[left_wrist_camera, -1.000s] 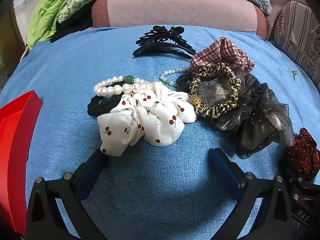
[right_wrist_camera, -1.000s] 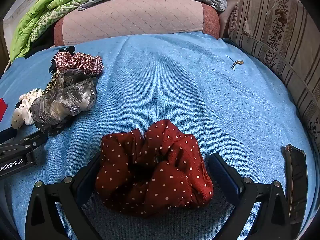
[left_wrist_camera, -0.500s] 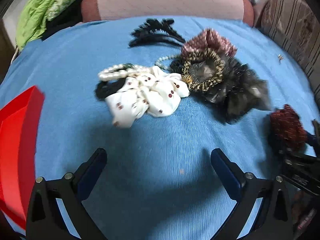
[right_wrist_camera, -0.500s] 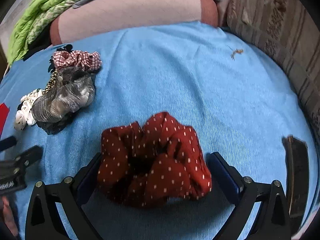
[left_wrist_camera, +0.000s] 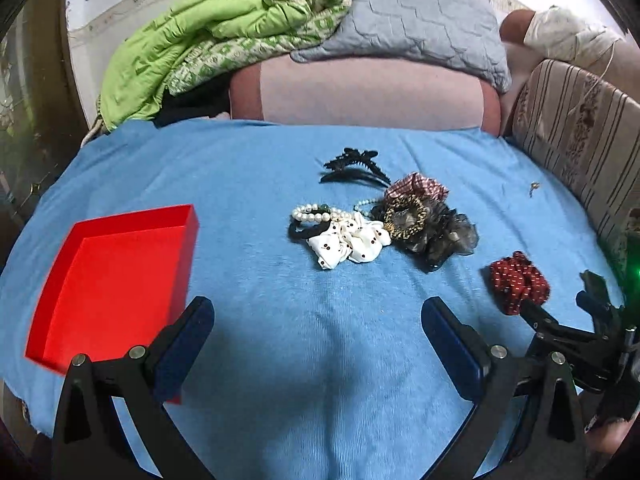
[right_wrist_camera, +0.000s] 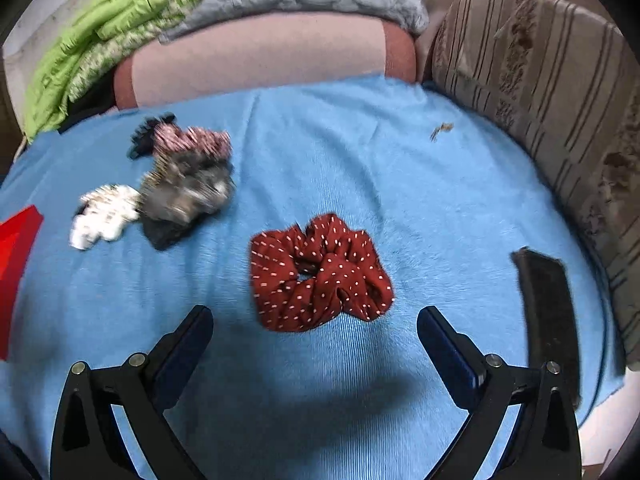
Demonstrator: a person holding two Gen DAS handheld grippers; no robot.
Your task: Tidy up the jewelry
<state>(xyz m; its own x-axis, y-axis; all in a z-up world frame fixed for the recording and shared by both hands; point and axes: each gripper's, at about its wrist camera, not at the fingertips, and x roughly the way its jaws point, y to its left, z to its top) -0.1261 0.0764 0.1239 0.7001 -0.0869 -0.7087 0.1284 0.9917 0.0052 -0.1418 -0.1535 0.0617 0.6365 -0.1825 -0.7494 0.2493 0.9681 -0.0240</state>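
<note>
Red scrunchie (right_wrist_camera: 320,274): dark red, white dots, lay crumpled flat.
Your right gripper (right_wrist_camera: 314,332): spread wide, held nothing.
Your left gripper (left_wrist_camera: 318,320): likewise wide, bare.

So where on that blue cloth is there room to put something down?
Bare cloth lies between the red tray and the pile of scrunchies, and in front of that pile. The tray holds nothing. It is crowded around the pile and the red dotted scrunchie.
</note>
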